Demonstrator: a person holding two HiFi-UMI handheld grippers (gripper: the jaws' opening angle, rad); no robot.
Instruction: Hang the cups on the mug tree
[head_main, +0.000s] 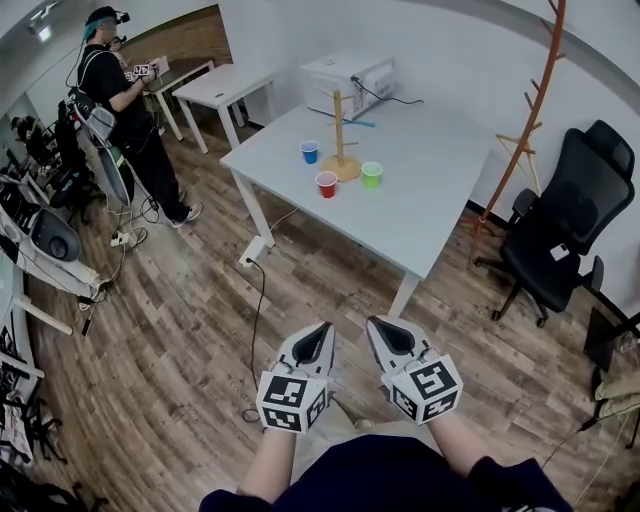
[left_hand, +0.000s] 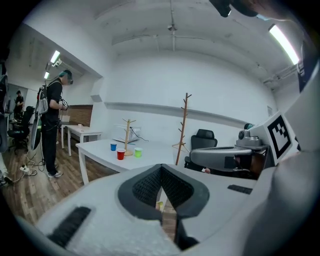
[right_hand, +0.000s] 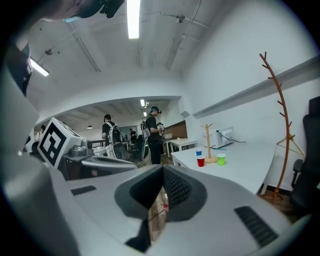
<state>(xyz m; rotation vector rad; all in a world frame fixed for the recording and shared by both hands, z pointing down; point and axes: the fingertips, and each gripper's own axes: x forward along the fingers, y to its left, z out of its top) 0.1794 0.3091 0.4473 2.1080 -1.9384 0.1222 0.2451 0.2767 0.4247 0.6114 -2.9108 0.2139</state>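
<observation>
Head view looks down, gripper views forward; all share the mug tree (head_main: 339, 130).

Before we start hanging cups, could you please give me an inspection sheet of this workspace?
Surface: white rectangular table, standing on wood-plank floor.
Job's things: wooden mug tree upright, no cups on its pegs; blue plastic cup, red plastic cup and green plastic cup stand upright around its base.
Clutter: white box-shaped appliance at the table's far end.
Grippers: left gripper and right gripper both shut, empty, over the floor short of the table.
Cables: black appliance cable on the table; black floor cable by a table leg.
Surroundings: black office chair, wooden coat stand, person at another table.
</observation>
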